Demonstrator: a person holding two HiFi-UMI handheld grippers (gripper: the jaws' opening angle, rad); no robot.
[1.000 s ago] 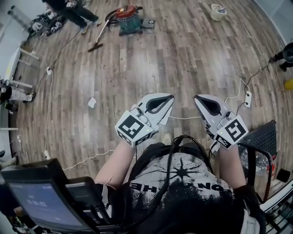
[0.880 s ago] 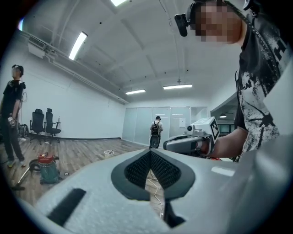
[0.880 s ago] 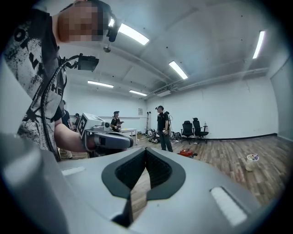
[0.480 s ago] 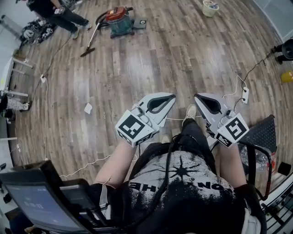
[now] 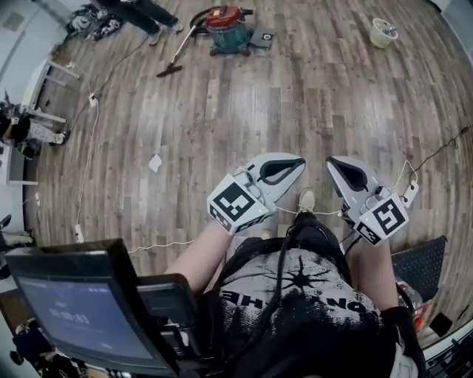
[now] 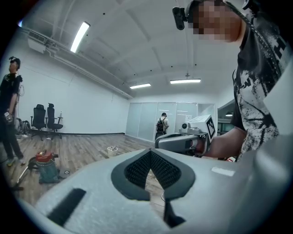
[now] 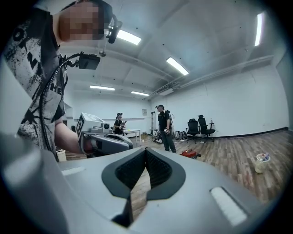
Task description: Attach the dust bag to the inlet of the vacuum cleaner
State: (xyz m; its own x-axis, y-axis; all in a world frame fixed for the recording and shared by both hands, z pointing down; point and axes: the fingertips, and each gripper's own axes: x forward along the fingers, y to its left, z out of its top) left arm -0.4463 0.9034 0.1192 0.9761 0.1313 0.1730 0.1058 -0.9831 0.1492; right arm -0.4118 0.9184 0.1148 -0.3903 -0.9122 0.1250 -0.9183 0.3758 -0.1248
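Observation:
The red and teal vacuum cleaner [image 5: 227, 29] stands far off on the wood floor, its hose and wand trailing left. It also shows as the small vacuum [image 6: 46, 165] in the left gripper view and as the vacuum [image 7: 190, 154] in the right gripper view. My left gripper [image 5: 299, 161] and right gripper [image 5: 330, 164] hang side by side in front of my body, well short of it. Both are shut with nothing between the pads. No dust bag is in view.
A pale bucket [image 5: 384, 31] sits at the far right. A white scrap [image 5: 155, 163] lies on the floor to the left, and cables with a power strip [image 5: 407, 193] run near my right. A person [image 5: 140, 11] stands by the vacuum. A monitor [image 5: 74, 314] is at my lower left.
Both grippers have slid rightward together in the head view, still shut and empty. The floor has shifted beneath them, and a foot now shows below the grippers.

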